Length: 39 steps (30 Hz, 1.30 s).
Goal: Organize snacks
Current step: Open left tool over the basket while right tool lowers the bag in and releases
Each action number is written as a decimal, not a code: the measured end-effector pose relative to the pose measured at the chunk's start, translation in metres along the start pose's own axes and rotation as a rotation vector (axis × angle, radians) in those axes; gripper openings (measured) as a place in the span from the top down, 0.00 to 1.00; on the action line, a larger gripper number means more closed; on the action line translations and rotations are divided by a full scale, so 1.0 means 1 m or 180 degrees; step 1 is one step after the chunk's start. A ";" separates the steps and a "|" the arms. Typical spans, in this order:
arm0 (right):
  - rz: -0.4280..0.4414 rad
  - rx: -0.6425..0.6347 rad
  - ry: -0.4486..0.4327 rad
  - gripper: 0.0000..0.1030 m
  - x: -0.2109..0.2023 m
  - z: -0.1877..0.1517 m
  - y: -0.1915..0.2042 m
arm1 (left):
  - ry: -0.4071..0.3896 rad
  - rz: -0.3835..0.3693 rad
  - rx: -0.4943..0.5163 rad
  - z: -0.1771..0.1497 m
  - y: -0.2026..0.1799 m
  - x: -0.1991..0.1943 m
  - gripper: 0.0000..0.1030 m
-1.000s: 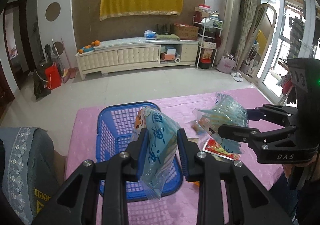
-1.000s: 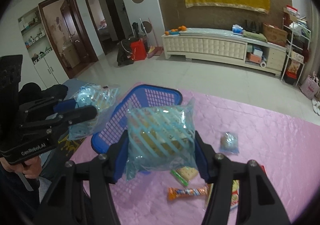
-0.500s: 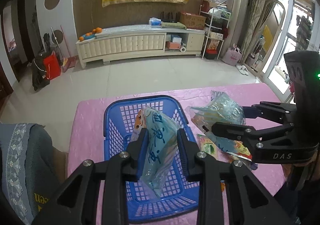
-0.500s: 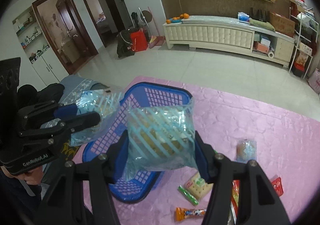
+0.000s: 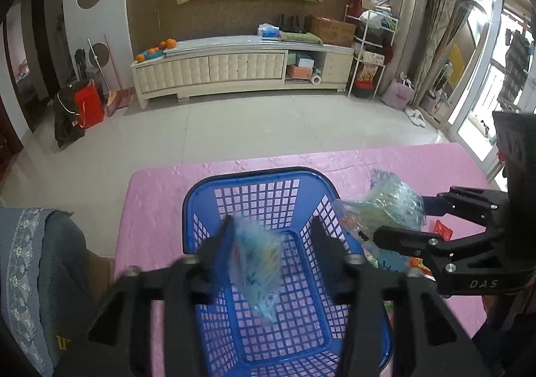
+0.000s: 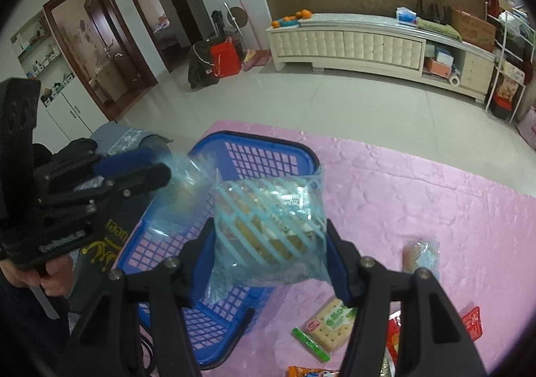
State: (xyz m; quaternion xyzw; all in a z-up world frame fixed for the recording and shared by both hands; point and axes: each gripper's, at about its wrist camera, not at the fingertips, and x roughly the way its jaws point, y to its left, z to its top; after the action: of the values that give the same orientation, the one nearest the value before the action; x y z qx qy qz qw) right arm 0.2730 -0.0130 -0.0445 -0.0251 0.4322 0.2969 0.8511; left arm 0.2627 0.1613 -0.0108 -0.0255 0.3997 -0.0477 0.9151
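A blue mesh basket (image 5: 254, 176) (image 6: 254, 139) stands on the pink tablecloth. My left gripper (image 5: 273, 243) (image 6: 157, 164) hangs over it with its jaws opening. A light blue snack bag (image 5: 258, 263) (image 6: 181, 196) sits blurred between them, leaning by the left pad and free of the right one, over the basket's floor. My right gripper (image 6: 271, 243) (image 5: 398, 219) is shut on a clear snack bag with teal stripes (image 6: 268, 219) (image 5: 385, 206), held above the basket's right rim.
Loose snacks lie on the cloth right of the basket: a cracker pack (image 6: 330, 326), a small bag (image 6: 422, 256), a red packet (image 6: 472, 326) and an orange wrapper (image 6: 308, 372). A grey cushioned seat (image 5: 33, 276) is by the table's left side.
Both grippers moved forward and down toward the basket. The left jaws have spread apart, and the light blue bag now sits lower between them. The right grip is unchanged.
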 end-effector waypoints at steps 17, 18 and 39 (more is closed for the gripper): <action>-0.0043 -0.0159 -0.0112 0.38 -0.029 0.011 0.042 | 0.0054 0.0004 -0.0111 -0.026 0.024 -0.044 0.33; -0.0040 -0.0168 -0.0109 0.38 -0.027 0.011 0.044 | 0.0060 0.0004 -0.0121 -0.028 0.027 -0.045 0.33; -0.0204 -0.0480 0.0302 0.37 0.047 0.039 0.055 | 0.0274 -0.0056 -0.0376 -0.040 0.059 -0.006 0.33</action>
State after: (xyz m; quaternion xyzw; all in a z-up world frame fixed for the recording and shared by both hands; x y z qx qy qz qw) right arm 0.2934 0.0669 -0.0437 -0.1170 0.4475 0.2997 0.8344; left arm 0.2334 0.2199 -0.0389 -0.0810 0.4405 -0.0331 0.8935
